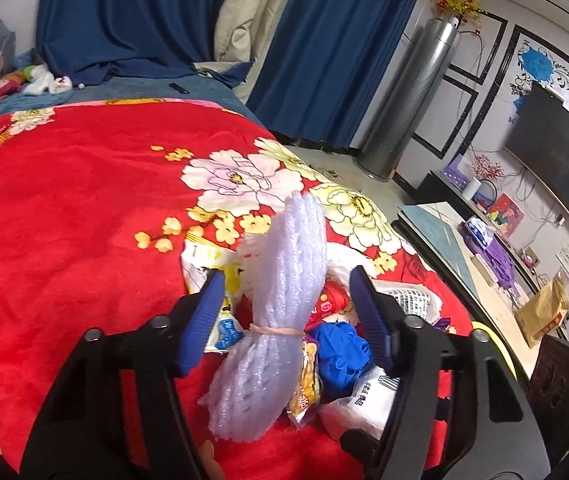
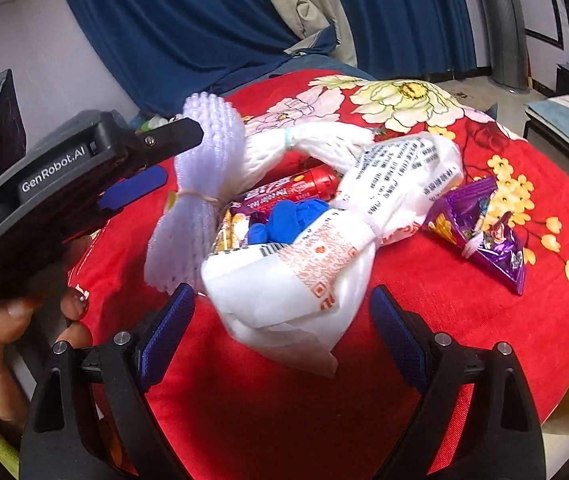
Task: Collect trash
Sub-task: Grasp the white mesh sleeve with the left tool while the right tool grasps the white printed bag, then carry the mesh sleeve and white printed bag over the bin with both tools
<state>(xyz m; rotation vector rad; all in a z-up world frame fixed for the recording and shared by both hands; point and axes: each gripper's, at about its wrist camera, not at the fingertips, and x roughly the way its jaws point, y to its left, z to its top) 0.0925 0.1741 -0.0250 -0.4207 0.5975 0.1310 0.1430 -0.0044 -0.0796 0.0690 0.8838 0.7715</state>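
In the left wrist view, the left gripper [image 1: 284,300] sat at the bottom centre of the frame with its blue-padded fingers [image 1: 204,316] spread wide. A lavender foam net bundle [image 1: 280,304], tied at its waist by a rubber band [image 1: 274,330], stood up between them, though whether either pad touched it was hard to tell from this angle. The bundle rose from a heap of trash on the red floral blanket [image 1: 76,208]: a yellow snack wrapper [image 1: 208,264] to its left, a red tube wrapper [image 1: 330,300] and a crumpled blue glove [image 1: 342,356] to its right, and a white printed bag [image 1: 364,400] at the lower right. Blue curtains [image 1: 124,12] filled the top of the frame.

In the right wrist view, the right gripper [image 2: 284,332] at the bottom centre was likewise spread apart, with the white printed bag [image 2: 292,280] lying between and just beyond its fingertips. The left gripper [image 2: 156,156] reached in from the left of the frame beside the foam net bundle [image 2: 200,184]. A white foam net [image 2: 308,140] lay behind the pile, the blue glove [image 2: 288,216] and red tube wrapper [image 2: 304,184] in the middle, and a purple snack packet [image 2: 480,232] apart to the right on the blanket [image 2: 424,360].
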